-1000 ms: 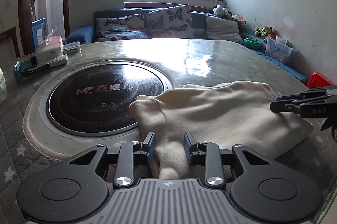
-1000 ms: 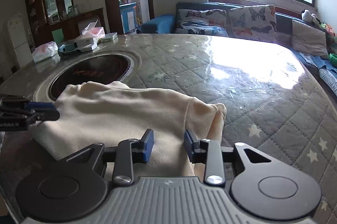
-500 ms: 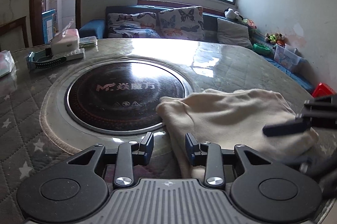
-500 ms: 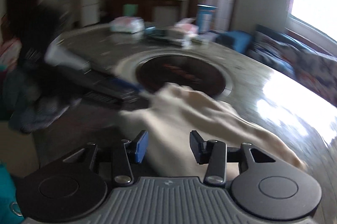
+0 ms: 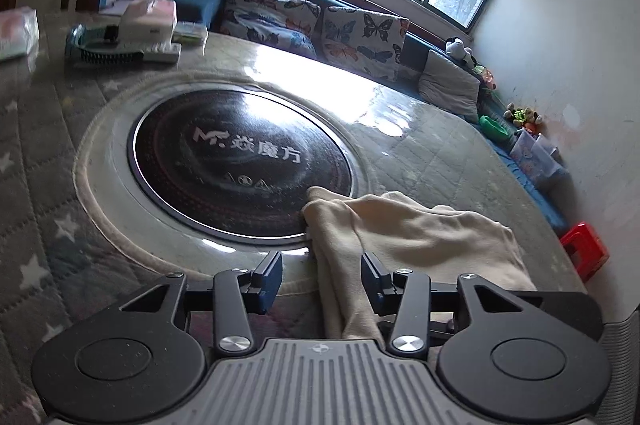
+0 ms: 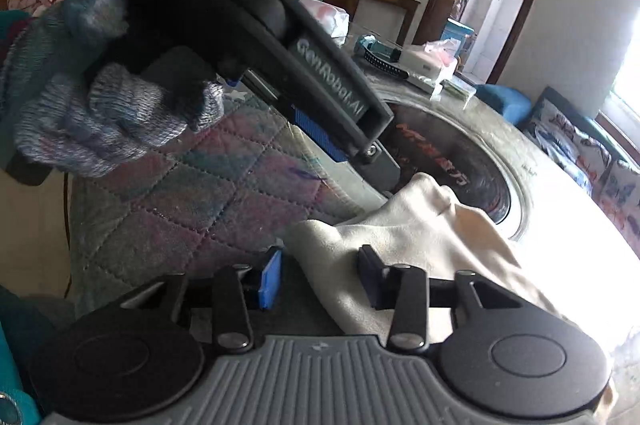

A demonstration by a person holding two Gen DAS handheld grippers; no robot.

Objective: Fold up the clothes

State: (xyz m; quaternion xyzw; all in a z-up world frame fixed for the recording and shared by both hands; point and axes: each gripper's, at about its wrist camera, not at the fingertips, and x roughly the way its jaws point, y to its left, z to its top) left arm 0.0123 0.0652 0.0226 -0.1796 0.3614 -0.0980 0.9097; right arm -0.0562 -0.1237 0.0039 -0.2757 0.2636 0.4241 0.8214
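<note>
Since a second ago you've swung both tongs round: your right tongs [image 6: 318,279] used to face the window, now they look back at the doorway, with the left tongs [image 6: 340,129] and your gloved hand [image 6: 80,113] looming overhead. Both sets are spread apart, gripping nothing. Cream garment [image 5: 400,237] is bunched smaller on the surface [image 5: 48,185], one corner over the black hob [image 5: 240,161], and runs in between your left tongs [image 5: 321,279].
</note>
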